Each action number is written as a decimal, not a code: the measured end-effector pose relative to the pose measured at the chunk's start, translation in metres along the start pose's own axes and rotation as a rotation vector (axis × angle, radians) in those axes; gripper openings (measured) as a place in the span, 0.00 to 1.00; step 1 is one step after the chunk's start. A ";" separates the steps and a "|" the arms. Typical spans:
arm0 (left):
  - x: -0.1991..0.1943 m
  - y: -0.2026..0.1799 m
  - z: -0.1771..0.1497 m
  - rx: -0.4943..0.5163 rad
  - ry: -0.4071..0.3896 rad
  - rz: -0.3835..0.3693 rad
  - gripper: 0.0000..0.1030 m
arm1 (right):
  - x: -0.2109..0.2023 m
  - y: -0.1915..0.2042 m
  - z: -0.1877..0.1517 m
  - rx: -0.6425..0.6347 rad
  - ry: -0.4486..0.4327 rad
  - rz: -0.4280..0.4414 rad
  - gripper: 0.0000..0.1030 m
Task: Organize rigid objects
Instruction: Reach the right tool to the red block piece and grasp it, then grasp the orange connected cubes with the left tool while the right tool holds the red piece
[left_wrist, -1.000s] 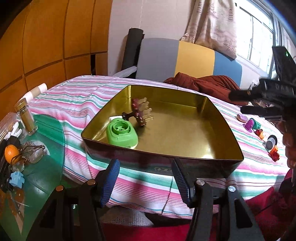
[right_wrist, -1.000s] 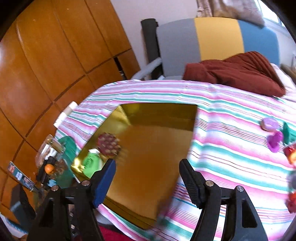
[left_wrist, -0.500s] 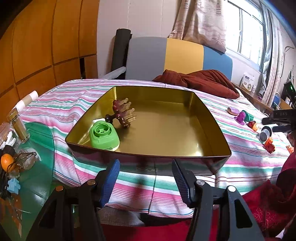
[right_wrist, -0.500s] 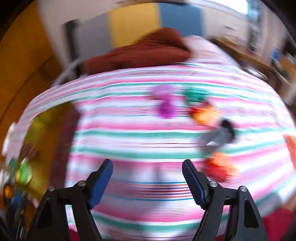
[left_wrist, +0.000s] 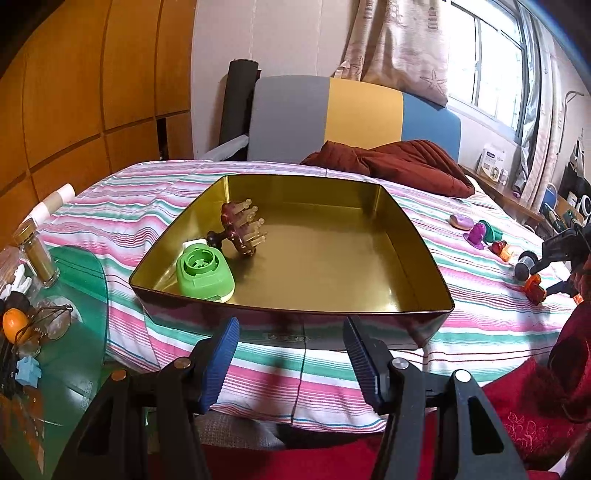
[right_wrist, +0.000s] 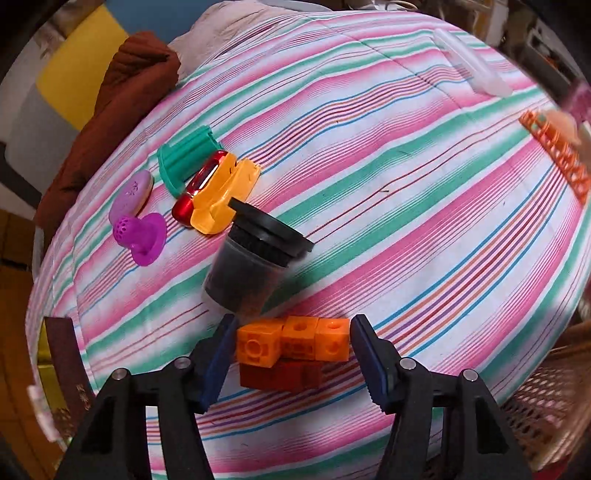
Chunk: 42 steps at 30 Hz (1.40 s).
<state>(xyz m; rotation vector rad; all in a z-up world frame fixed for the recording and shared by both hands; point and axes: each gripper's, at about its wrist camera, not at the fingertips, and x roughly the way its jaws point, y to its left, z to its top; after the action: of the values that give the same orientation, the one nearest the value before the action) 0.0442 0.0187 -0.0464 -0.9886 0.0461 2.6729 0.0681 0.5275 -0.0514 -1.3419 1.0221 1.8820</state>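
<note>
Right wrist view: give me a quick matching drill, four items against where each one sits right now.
Items:
1. orange blocks
2. dark jar
3. green gadget
4. purple toy

Places:
A. inside the gold tray
B. between the right gripper fingers, jaws closing
C. just beyond the blocks
D. beside the lilac donut

Pairs: 1-B, 2-C, 3-A, 4-D

I see a striped bedspread (right_wrist: 369, 184) carrying a gold tray (left_wrist: 424, 258), a brown blanket (left_wrist: 406, 166), a dark lidded jar (right_wrist: 247, 269) on its side, orange blocks (right_wrist: 295, 343), a toy car (right_wrist: 218, 192), a green piece (right_wrist: 184, 158) and, blurred at the edge, perhaps an orange comb (right_wrist: 554, 151).
</note>
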 end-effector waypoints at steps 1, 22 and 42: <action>0.000 0.000 0.000 -0.002 0.000 0.001 0.58 | 0.001 0.003 -0.001 0.003 0.000 0.021 0.61; -0.004 -0.007 0.001 0.002 0.001 -0.026 0.58 | -0.039 0.078 -0.034 -0.436 -0.039 -0.027 0.79; -0.011 -0.022 0.016 0.008 0.007 -0.077 0.58 | 0.009 0.087 -0.034 -0.467 0.049 0.076 0.48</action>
<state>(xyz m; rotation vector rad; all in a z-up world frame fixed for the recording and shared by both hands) 0.0478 0.0389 -0.0257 -0.9764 0.0193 2.5975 0.0104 0.4539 -0.0450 -1.6299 0.6845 2.2471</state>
